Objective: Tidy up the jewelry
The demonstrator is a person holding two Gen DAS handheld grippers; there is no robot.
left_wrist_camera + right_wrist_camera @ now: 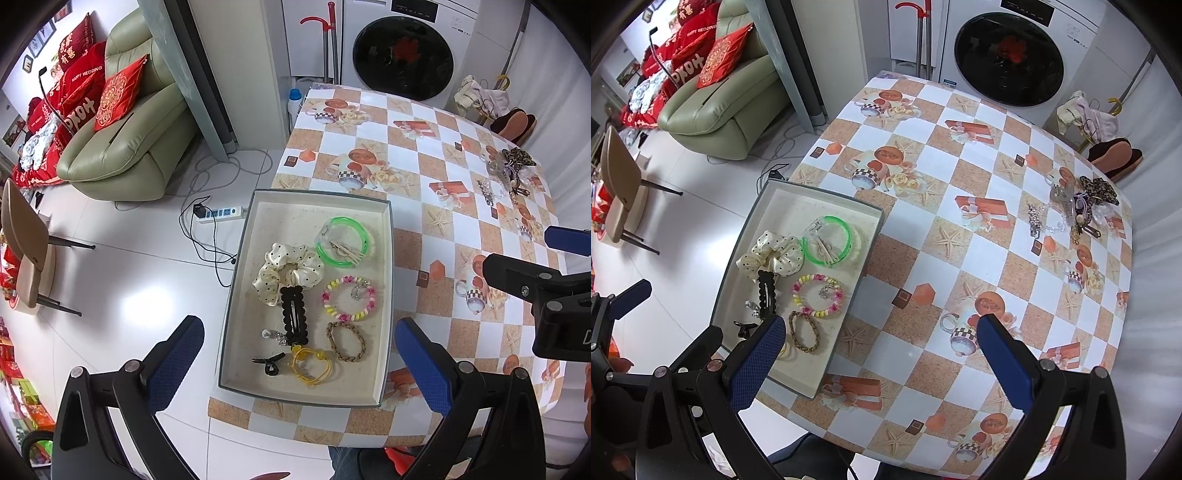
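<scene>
A shallow grey-rimmed tray (386, 266) (738, 240) sits at the table's left edge. In it lie a green bangle (341, 242) (827, 236), a cream dotted scrunchie (286, 271) (772, 256), a pink-yellow bead bracelet (349, 298) (817, 295), a black hair clip (293, 314), a braided brown bracelet (346, 341) (804, 330) and a yellow hair tie (308, 365). A pile of loose jewelry (506, 173) (1075, 210) lies at the table's far right. My left gripper (299, 362) is open and empty above the tray. My right gripper (881, 354) is open and empty above the table.
The table has an orange-white checked cloth (960, 258). A washing machine (1008, 55) stands behind it. A green sofa (129, 140), a chair (26, 251) and a power strip with cables (219, 214) are on the floor to the left.
</scene>
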